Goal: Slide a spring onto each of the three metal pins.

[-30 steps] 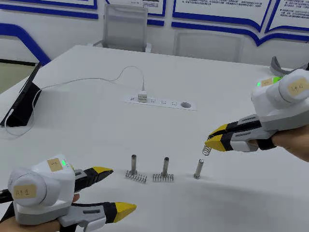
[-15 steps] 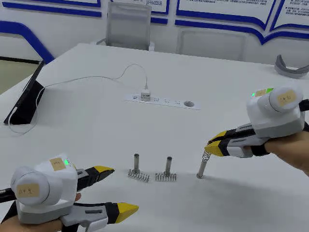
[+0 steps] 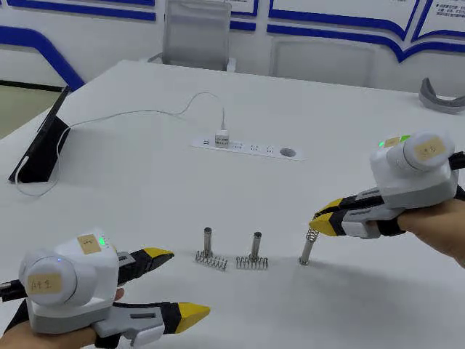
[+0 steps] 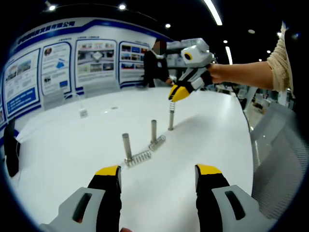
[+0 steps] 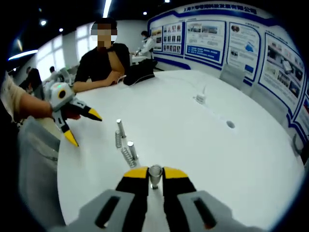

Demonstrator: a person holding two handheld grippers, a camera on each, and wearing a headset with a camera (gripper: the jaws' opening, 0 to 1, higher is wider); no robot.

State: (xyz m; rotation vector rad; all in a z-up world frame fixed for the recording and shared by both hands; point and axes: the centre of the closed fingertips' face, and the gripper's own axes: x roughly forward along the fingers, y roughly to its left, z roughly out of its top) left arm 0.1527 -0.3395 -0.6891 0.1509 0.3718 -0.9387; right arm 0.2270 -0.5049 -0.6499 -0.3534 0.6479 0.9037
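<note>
Three metal pins stand upright in a row on the white table (image 3: 145,182): left pin (image 3: 208,238), middle pin (image 3: 256,243), right pin (image 3: 308,249). One spring (image 3: 211,259) lies at the left pin's foot and another spring (image 3: 252,262) at the middle pin's foot. My right gripper (image 3: 320,222) is shut on a third spring (image 3: 312,235), which sits over the top of the right pin; the right gripper view has this spring (image 5: 155,174) between the yellow tips. My left gripper (image 3: 174,283) hovers open at the near left, its jaws (image 4: 158,170) holding nothing.
A white power strip (image 3: 247,147) with a plugged charger and cable lies mid-table. A dark tablet (image 3: 40,142) leans at the left edge. Grey chairs (image 3: 192,33) stand behind the table. A person (image 5: 104,58) sits at the far side in the right gripper view.
My right gripper has come down and left with the spring, from hanging above the right pin to sitting over its top. The left gripper has stayed put; the head camera shifted slightly.
</note>
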